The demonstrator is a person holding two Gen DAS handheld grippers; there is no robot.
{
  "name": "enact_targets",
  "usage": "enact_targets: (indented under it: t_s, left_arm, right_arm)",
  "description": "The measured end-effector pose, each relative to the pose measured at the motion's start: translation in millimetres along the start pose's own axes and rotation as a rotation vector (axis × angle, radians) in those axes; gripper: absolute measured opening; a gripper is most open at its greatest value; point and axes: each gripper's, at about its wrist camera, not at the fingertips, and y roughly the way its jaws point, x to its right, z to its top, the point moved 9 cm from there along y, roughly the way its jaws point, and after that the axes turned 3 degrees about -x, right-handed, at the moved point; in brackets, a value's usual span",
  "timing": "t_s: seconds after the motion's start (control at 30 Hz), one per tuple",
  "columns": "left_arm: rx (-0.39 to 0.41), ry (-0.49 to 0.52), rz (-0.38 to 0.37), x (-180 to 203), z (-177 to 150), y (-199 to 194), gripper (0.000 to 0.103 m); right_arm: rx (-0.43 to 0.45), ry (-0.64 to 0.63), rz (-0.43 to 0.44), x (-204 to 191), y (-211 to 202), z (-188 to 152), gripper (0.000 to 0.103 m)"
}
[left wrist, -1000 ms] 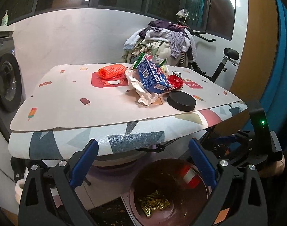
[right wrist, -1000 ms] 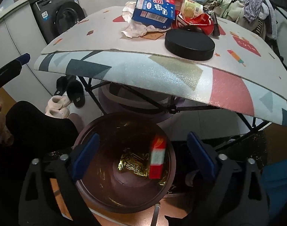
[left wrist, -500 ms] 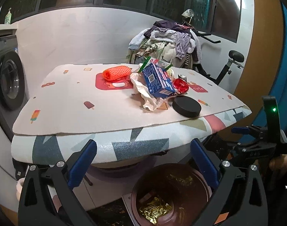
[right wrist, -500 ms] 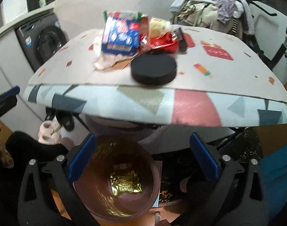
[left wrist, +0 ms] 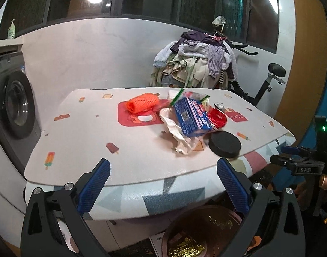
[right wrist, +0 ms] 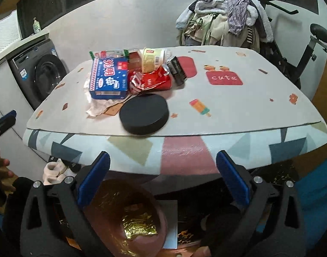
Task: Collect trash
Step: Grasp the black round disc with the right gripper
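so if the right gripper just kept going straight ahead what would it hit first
Probably the padded front edge of the table, right between its open fingers; the black lid lies beyond, though depth is hard to judge.

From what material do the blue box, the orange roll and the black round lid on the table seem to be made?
Blue box: printed cardboard, slightly glossy, with sharp folded edges.
Orange roll: probably foam or plastic netting; a mesh pattern shows.
Black round lid: likely matt plastic, smooth and without shine, though the material is uncertain.

Both matte-black plastic two-finger grippers, left (left wrist: 163, 184) & right (right wrist: 163, 180), w/ ribbed blue finger pads (left wrist: 94, 187), silver screws, green LED at right edge of left view.
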Motion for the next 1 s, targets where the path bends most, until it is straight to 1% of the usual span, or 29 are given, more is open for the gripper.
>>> enact_targets:
  t_s: [0.1,0.17,0.3,0.37,0.43,0.53,0.7,0.87,1.0]
  left_arm:
    - [0.007,0.004,0.013,-3,9,3,0.097]
    - [0.011,0.008,0.015,-4,13,6,0.097]
    - [-0.014,-0.011,-0.012,-3,16,14,0.097]
    - [-0.031,-0.017,0.008,-5,17,19,0.097]
    - [-0.055,-0.035,0.047,-10,17,26,0.097]
    - [-0.071,-0.065,0.04,-14,16,32,0.097]
    - [-0.08,-0.057,0.053,-17,18,39,0.097]
    - [-0.089,-0.075,0.057,-22,19,47,0.097]
    - [-0.104,-0.087,0.042,-22,18,56,0.097]
  right_arm:
    - [-0.016,-0.005,0.001,1,6,4,0.097]
    - [-0.022,-0.01,-0.015,2,11,9,0.097]
    - [-0.022,-0.017,0.009,-6,22,18,0.097]
    - [-0.026,-0.024,0.017,-11,31,23,0.097]
    - [-0.038,-0.035,0.025,-18,45,28,0.097]
    - [-0.066,-0.057,0.032,-28,68,32,0.097]
    - [-0.115,-0.051,0.052,-41,104,37,0.097]
    - [-0.142,-0.055,0.007,-42,128,43,0.097]
    - [-0.144,-0.063,-0.016,-43,137,51,0.097]
